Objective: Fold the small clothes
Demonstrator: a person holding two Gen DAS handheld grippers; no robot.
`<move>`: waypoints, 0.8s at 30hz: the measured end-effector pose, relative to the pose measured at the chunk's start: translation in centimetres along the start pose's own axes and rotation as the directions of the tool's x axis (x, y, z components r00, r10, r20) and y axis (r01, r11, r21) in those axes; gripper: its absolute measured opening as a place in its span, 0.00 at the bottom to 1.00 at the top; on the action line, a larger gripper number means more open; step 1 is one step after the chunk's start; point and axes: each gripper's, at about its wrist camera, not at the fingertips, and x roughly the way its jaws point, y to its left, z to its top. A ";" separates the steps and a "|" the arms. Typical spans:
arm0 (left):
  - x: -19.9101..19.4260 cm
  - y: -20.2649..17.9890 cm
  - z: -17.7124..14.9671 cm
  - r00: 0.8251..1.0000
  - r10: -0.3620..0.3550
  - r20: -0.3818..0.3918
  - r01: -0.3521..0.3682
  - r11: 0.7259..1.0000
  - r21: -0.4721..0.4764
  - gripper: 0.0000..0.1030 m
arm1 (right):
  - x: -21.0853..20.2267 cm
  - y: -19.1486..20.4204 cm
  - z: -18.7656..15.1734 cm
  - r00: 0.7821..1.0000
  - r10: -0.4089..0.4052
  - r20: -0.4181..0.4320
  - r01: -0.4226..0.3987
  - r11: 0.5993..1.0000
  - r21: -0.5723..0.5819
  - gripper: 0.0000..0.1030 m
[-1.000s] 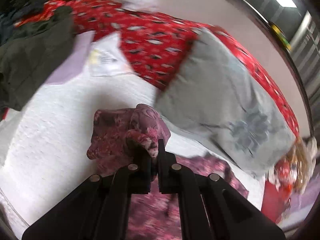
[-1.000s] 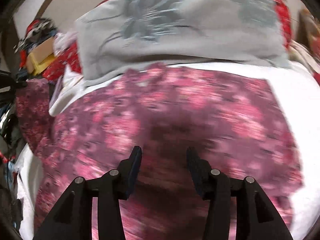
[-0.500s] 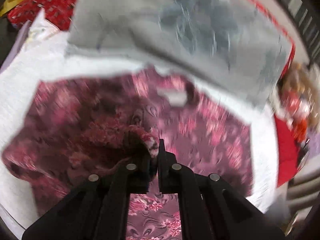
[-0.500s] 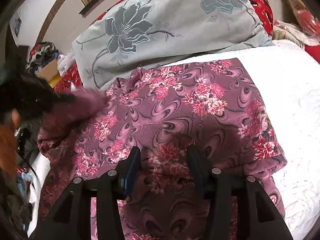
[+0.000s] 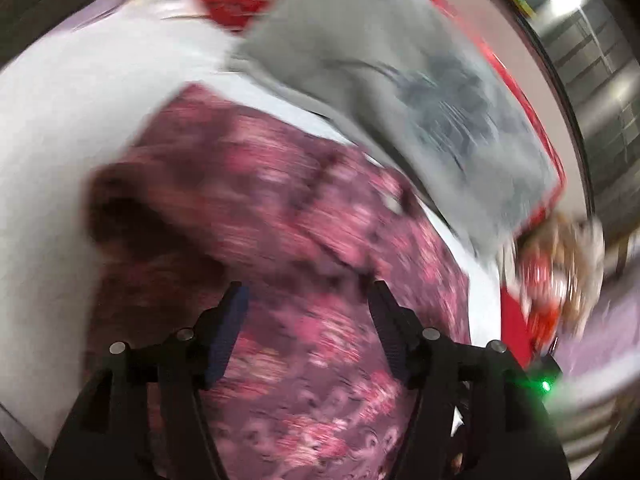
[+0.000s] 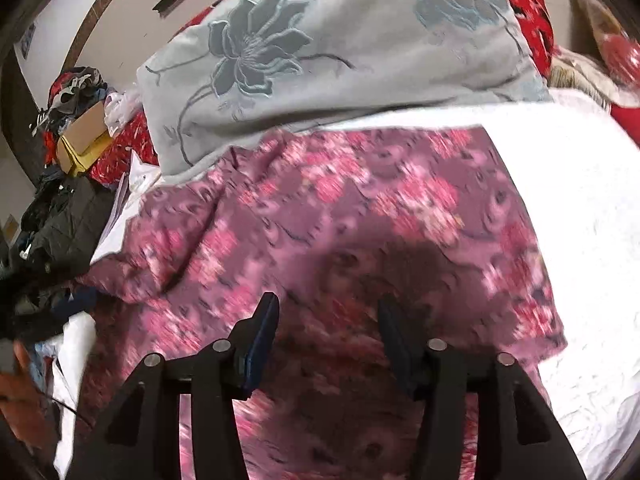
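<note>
the thing being folded is a maroon garment (image 6: 340, 224) with a busy print, pink and red flowers over swirly paisley-type curls on a purple-brown ground. it's lying spread on a white textured bedspread (image 6: 592, 240), taking up most of the middle of it, with its far edge running right up against a grey pillow (image 6: 320, 52) that has big blue-grey embroidered flowers on it. the fabric looks soft and a bit rumpled, not flat. in the right wrist view the left side of it has a loose fold or ridge running down from the far edge, and the right edge ends in a fairly straight line with white bedspread showing beyond it. in the left wrist view everything is smeared by motion blur, but you can make out a bunched, darker lump of the same cloth (image 5: 132, 216) toward the left edge of the garment, sitting on top of the rest.

left gripper (image 5: 308, 300) is over the near part of the garment, jaws opening, standing well apart with nothing pinched between them, just the print showing through the gap.

right gripper (image 6: 328, 316) also hangs over the near part of the cloth, jaws opening too, roughly half spread, and nothing is clamped in them.

behind the pillow there's a red patterned blanket (image 6: 528, 4), and off the left edge of the bed a heap of dark clothes (image 6: 60, 216) and a cardboard box (image 6: 84, 136).
</note>
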 end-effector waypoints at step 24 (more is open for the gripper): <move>2.7 6.1 1.1 0.999 -0.036 -0.003 0.034 0.975 -0.221 0.60 | 4.4 11.1 3.0 0.998 0.010 0.064 0.008 0.963 -0.269 0.15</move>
